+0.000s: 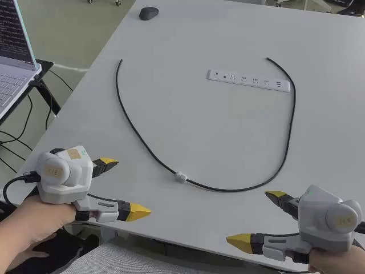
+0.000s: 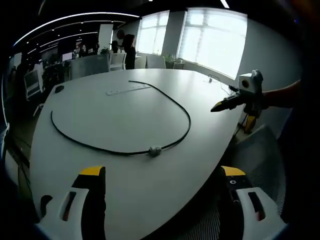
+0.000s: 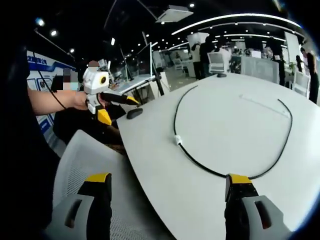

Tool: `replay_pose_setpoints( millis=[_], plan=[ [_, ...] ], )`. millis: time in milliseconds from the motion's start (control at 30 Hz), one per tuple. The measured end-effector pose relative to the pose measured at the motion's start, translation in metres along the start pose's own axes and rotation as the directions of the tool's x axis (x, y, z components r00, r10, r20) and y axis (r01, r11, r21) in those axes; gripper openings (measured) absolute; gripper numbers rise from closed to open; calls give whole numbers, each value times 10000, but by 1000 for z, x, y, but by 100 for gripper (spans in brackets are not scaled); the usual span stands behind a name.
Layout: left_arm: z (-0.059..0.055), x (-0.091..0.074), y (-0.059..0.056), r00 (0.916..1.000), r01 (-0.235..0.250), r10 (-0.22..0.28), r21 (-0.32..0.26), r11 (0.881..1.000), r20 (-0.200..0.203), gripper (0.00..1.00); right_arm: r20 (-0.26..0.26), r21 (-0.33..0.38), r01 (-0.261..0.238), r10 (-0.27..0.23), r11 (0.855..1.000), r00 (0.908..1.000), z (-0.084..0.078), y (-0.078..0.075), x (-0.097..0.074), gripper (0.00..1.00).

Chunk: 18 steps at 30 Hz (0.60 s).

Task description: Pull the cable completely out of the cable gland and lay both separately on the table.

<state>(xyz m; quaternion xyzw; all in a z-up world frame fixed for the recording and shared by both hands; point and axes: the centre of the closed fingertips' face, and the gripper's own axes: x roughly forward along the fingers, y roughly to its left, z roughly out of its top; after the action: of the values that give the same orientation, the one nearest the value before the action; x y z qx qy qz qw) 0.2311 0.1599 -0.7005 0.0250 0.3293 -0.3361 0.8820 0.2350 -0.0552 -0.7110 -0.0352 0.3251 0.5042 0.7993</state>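
A long black cable [image 1: 228, 190] lies in a wide loop on the white table [image 1: 199, 125]. A small white cable gland [image 1: 180, 177] sits threaded on it near the front edge. My left gripper [image 1: 132, 187] hovers open at the table's front left corner, a short way left of the gland. My right gripper [image 1: 247, 217] hovers open off the front edge, right of the gland. In the left gripper view the gland [image 2: 155, 150] lies just ahead of the open gripper [image 2: 162, 172], with the right gripper [image 2: 230, 119] beyond. In the right gripper view the gland [image 3: 177, 140] lies ahead of that gripper [image 3: 168, 178]. Both hold nothing.
A white power strip [image 1: 248, 80] lies inside the loop at the back. A dark mouse [image 1: 149, 12] sits at the far edge. A laptop [image 1: 11, 63] stands on a stand to the left, with cables hanging below it. A grey chair back [image 3: 85, 160] is beside the table.
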Motion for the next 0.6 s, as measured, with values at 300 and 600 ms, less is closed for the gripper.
replay_pose_setpoints(
  millis=[300, 600],
  plan=[
    [4, -6, 2, 9998, -178, 181, -203, 9996, 110, 97, -66, 80, -18, 19, 10000, 10000, -5, 1, 1, 95],
    [6, -12, 2, 9988, -330, 347, -482, 9983, 339, 96, 22, 66, -20, 20, 10000, 10000, -6, 3, -3, 96]
  ],
)
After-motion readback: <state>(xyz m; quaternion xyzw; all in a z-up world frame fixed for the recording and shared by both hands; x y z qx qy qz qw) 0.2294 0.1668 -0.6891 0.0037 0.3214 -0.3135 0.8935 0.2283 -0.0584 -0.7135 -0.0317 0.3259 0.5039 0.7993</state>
